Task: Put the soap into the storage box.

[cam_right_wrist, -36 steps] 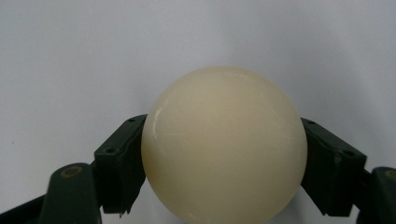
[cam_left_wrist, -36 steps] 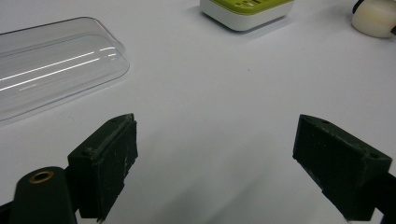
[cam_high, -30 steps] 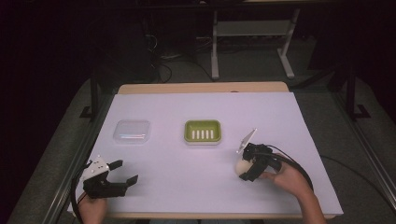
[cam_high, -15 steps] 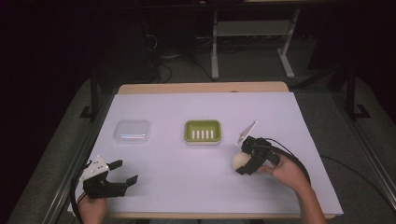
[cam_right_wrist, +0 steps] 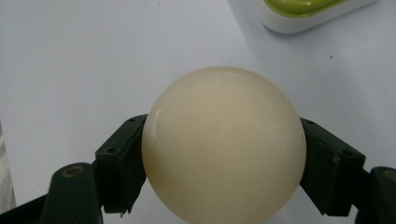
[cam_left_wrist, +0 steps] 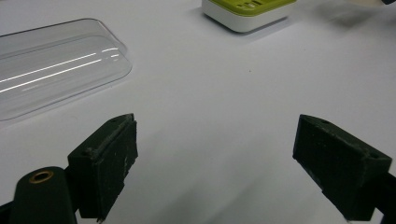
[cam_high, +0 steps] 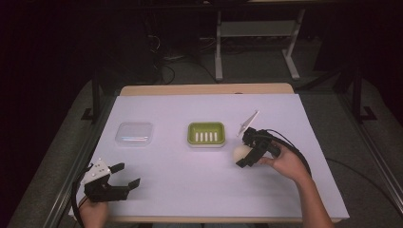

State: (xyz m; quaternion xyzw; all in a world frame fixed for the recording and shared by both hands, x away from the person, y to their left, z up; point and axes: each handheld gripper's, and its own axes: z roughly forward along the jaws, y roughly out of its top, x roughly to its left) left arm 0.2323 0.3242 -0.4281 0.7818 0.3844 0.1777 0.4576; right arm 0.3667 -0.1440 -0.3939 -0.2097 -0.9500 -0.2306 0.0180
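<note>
A cream-coloured round soap (cam_right_wrist: 224, 144) sits between the jaws of my right gripper (cam_high: 244, 154), which is shut on it; the soap (cam_high: 240, 153) is right of a green and white soap dish (cam_high: 206, 134) at mid-table. The dish (cam_right_wrist: 308, 14) shows at the top right of the right gripper view. My left gripper (cam_high: 124, 176) rests near the table's front left corner, open, nothing between its jaws. In the left gripper view the gripper (cam_left_wrist: 215, 158) faces the dish (cam_left_wrist: 247, 11) and a clear plastic lid (cam_left_wrist: 51, 65).
The clear plastic lid (cam_high: 134, 133) lies left of the dish. A white sheet (cam_high: 190, 190) covers the table, with bare room in front and between the hands. A metal stand (cam_high: 256, 35) is on the dark floor beyond the far edge.
My right gripper has carried the soap forward and left, closer to the green dish. The left gripper has stayed where it was.
</note>
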